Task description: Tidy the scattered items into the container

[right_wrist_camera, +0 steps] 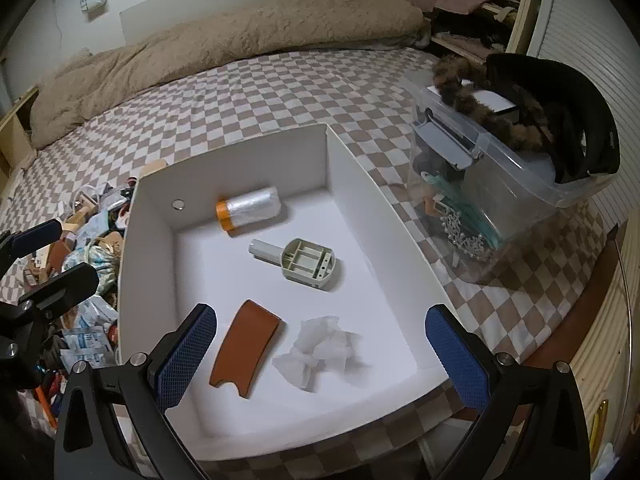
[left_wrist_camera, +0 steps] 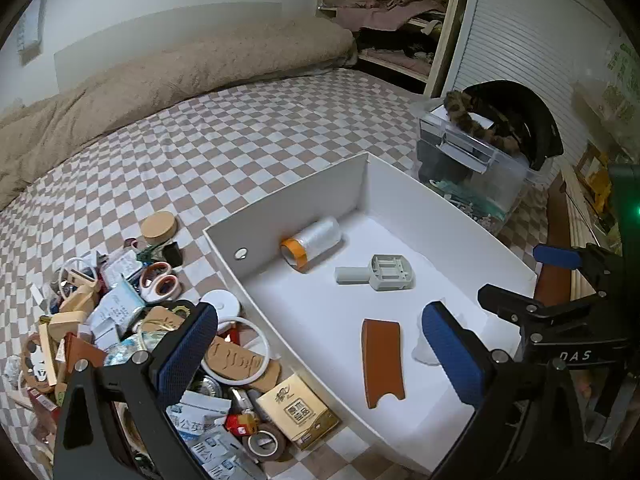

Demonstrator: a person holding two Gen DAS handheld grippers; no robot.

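- The right gripper [right_wrist_camera: 320,356] hangs over the near end of the white box [right_wrist_camera: 352,152], its blue-padded fingers [right_wrist_camera: 182,360] spread wide with nothing between them.
- The left gripper [left_wrist_camera: 320,356] hangs over the box's near left wall, equally wide open and empty; one finger is over the pile outside the box, the other over the box floor.
- Inside the box, nearest, lie a brown leather sleeve [right_wrist_camera: 246,354] and, just beside it, a crumpled tissue [right_wrist_camera: 320,350].
- Near the middle of the box lies a grey plastic handle piece [right_wrist_camera: 300,260].
- Against the box's far left wall lies a roll of clear film with an orange end [right_wrist_camera: 248,210].
- Left of the box, on the checked bedspread [left_wrist_camera: 240,128], sits the pile of scattered items [left_wrist_camera: 120,320]: a tea packet [left_wrist_camera: 298,410], a tape roll [left_wrist_camera: 264,444], white rings, scissors [left_wrist_camera: 160,282], a round wooden lid [left_wrist_camera: 159,229].
- Right of the box and beyond it stands a clear storage bin [right_wrist_camera: 500,200] with a black helmet [right_wrist_camera: 560,120] on top.
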